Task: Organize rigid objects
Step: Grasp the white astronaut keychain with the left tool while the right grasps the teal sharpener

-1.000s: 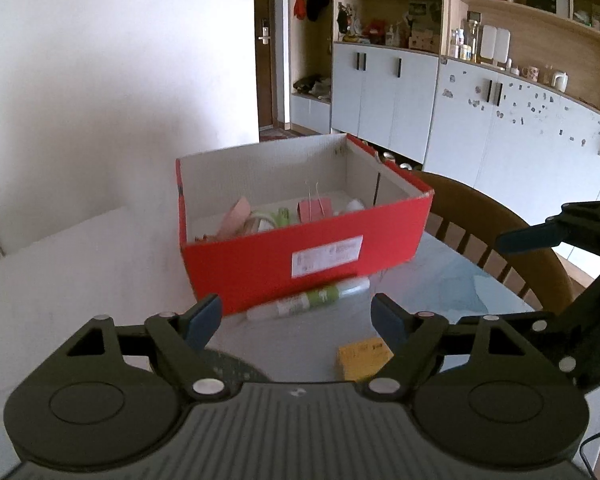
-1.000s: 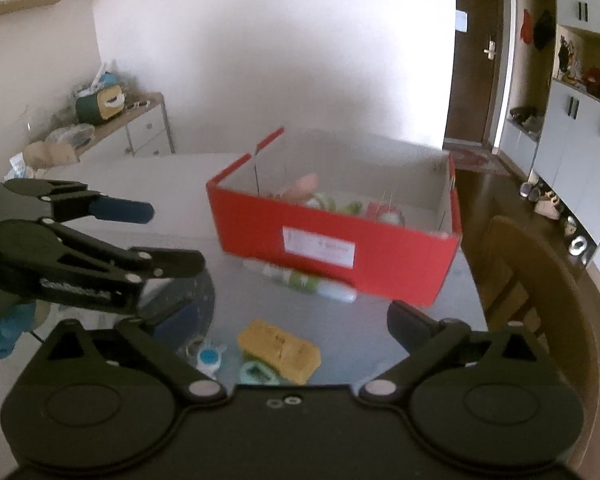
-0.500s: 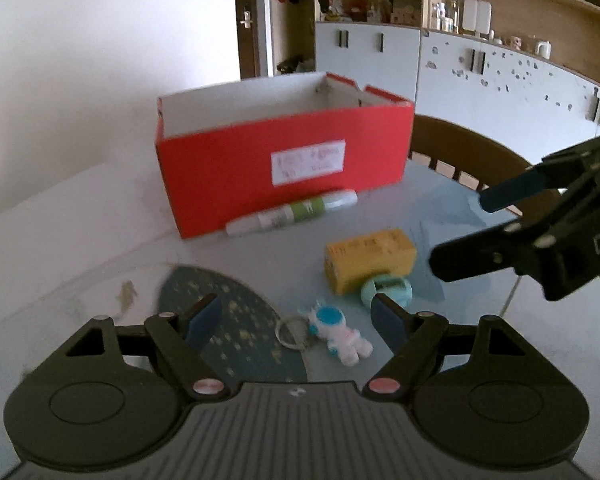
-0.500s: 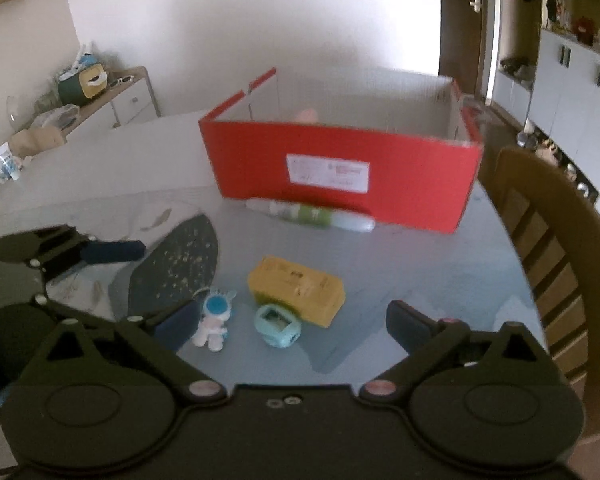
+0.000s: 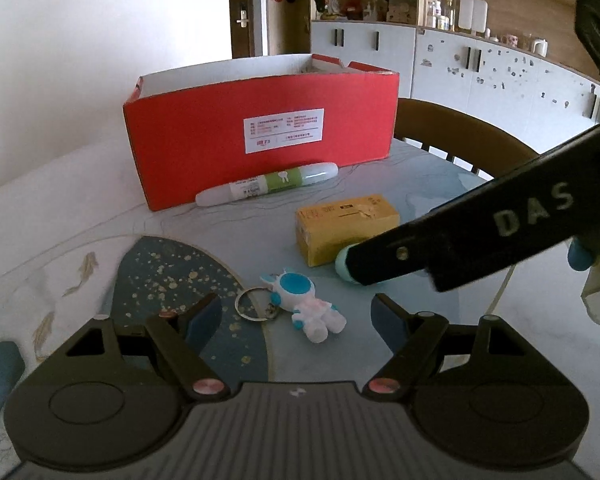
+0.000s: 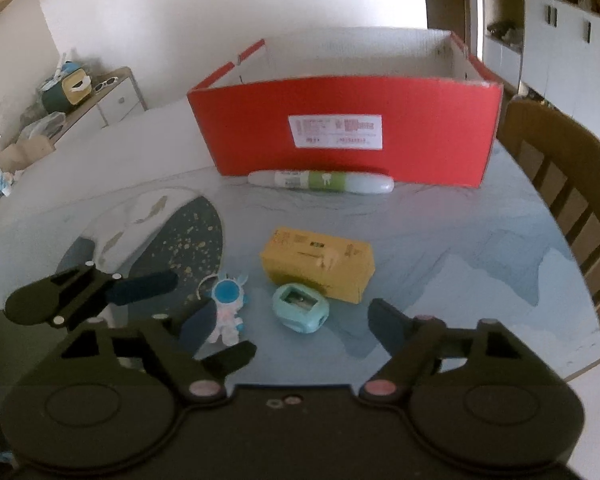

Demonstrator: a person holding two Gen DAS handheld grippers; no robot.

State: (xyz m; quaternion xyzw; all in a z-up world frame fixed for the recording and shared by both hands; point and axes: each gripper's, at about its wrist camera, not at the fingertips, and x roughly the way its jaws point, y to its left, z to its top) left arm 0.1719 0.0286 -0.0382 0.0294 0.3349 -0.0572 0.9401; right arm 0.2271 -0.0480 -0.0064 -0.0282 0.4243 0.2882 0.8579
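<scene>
- Lying leftmost on the table (image 6: pixel 480 232), the astronaut (image 6: pixel 229 307) is judged light, stiff and knobbly; its body is the best hold, since the ring (image 5: pixel 252 305) would slip.
- The left gripper (image 5: pixel 296 320) is held wide, empty, around it.
- The sharpener (image 6: pixel 300 307), smooth and hard, is framed by the right gripper (image 6: pixel 288 326), whose jaws have just been closing, not yet touching.
- The yellow box (image 6: pixel 320 264) sits just behind; the red box (image 6: pixel 348 136) is farther back.

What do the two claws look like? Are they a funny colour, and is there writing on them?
Both are dull black plastic. The left claw and right claw each have two round discs, slanted bars with pinkish rivets, and dark blue finger pads. White letters "DAS" mark the right claw's side. A blue glove shows behind it.
</scene>
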